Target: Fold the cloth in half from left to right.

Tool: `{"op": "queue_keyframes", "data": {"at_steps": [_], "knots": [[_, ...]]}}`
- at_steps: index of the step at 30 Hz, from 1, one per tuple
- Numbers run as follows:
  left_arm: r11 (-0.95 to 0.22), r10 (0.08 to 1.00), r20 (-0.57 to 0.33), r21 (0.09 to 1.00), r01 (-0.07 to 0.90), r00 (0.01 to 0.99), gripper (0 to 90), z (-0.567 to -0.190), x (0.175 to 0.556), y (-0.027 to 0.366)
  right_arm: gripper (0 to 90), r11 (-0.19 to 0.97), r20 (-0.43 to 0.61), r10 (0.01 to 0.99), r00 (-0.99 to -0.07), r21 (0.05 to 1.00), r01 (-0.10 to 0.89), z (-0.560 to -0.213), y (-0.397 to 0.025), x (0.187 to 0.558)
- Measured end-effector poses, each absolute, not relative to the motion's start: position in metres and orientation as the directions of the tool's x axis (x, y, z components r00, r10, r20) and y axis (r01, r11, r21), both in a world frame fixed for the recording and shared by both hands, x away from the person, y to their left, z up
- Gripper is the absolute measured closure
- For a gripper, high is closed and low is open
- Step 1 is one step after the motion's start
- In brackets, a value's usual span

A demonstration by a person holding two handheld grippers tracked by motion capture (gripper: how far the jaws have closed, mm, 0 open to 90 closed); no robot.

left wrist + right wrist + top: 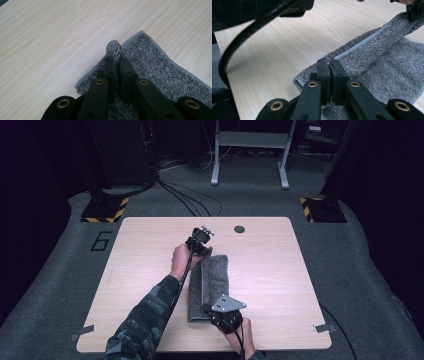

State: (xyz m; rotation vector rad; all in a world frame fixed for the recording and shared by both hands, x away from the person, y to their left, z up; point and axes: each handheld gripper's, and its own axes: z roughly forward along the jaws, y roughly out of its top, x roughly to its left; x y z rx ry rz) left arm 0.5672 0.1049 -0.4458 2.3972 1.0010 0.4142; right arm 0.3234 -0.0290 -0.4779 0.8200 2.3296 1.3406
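On the light wooden table (150, 245), near its middle, lies a grey towel (216, 275), folded lengthwise into a narrow strip running from the person's side toward the far edge. The left gripper (204, 251) is at the far end of the strip, held in the person's left hand (179, 261), with a dark patterned sleeve (147, 312) reaching in from the bottom of the high view. In the left gripper view its jaws stand together, clamped on a pinch of the towel (160, 67), a small tuft of pile rising just past the tips. The right gripper (212, 312) is at the near end of the strip, its grey plate (228, 304) uppermost. In the right gripper view its jaws are likewise closed on the towel's hemmed edge (372, 47), which rises taut from the tips up toward the other gripper at the upper right. The lower layer of towel lies flat on the table beneath that raised edge. A black cable (244, 35) arcs across the left of the right gripper view.
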Motion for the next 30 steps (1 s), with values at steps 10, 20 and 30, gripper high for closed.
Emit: {"op": "queue_keyframes", "data": {"at_steps": [10, 20, 30], "knots": [[-0.608, 0.712, 0.075, 0.562, 0.56, 0.698, 85.1, -0.452, 0.568, 0.09, 87.0, 0.389, 0.02, 0.65, -0.759, 0.85, 0.355, -0.489, -0.045, 0.323], [-0.617, 0.691, 0.055, 0.565, 0.548, 0.72, 77.6, -0.459, 0.568, 0.076, 83.9, 0.378, 0.035, 0.683, -0.729, 0.838, 0.394, -0.498, -0.061, 0.32], [-0.571, 0.681, -0.028, 0.604, 0.556, 0.732, 36.2, -0.454, 0.564, 0.078, 76.4, 0.367, 0.053, 0.729, -0.682, 0.811, 0.455, -0.511, -0.085, 0.315]]}}
